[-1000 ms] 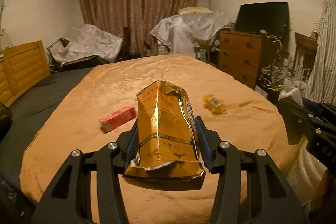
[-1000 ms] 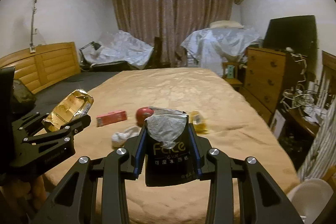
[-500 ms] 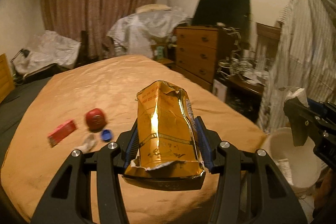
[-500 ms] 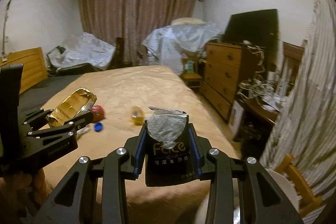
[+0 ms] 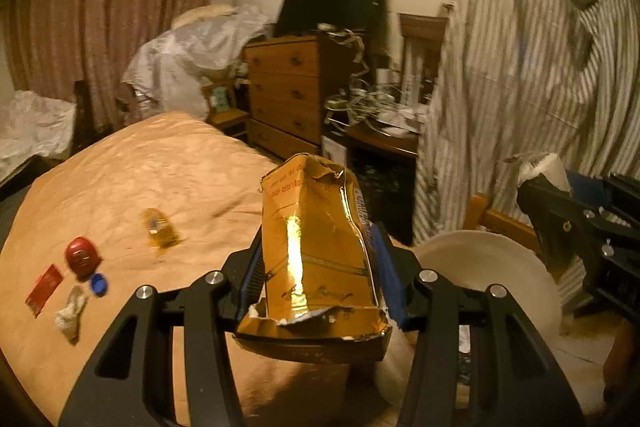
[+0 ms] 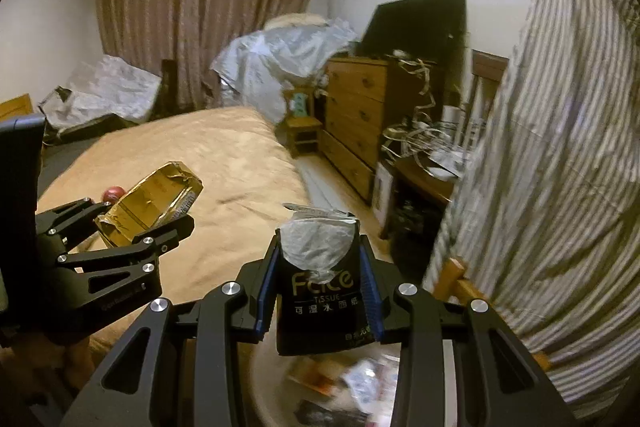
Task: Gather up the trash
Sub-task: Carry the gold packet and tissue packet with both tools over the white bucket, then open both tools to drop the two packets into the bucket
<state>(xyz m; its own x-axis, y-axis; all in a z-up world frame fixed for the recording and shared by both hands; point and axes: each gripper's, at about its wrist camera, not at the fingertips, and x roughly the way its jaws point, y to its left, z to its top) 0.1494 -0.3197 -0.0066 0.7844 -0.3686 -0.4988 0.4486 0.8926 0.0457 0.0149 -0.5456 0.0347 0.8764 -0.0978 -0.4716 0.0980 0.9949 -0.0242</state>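
My left gripper (image 5: pixel 318 275) is shut on a torn gold foil bag (image 5: pixel 316 247), also seen as the gold bag (image 6: pixel 152 203) at the left of the right wrist view. My right gripper (image 6: pixel 318 287) is shut on a black tissue pack (image 6: pixel 320 291) with crumpled film at its top. A white bin (image 5: pixel 480 259) stands on the floor beside the bed, just right of the gold bag. Under the tissue pack the bin (image 6: pixel 264 379) shows blurred wrappers inside. On the tan bedspread (image 5: pixel 140 179) lie a red round item (image 5: pixel 81 255), a blue cap (image 5: pixel 99 283), a red packet (image 5: pixel 44 289), a crumpled tissue (image 5: pixel 72 311) and a yellow wrapper (image 5: pixel 160 233).
A wooden dresser (image 5: pixel 288 95) with a dark screen (image 5: pixel 336 3) stands past the bed. A striped cloth (image 5: pixel 520 67) hangs over furniture at the right, close to the bin. A cluttered low table (image 5: pixel 380 127) sits between them. Curtains (image 6: pixel 200 19) cover the far wall.
Both views have swung right, from the bed toward the bed's right side. The white bin has come into view under and beside the grippers. Both grips stay unchanged.
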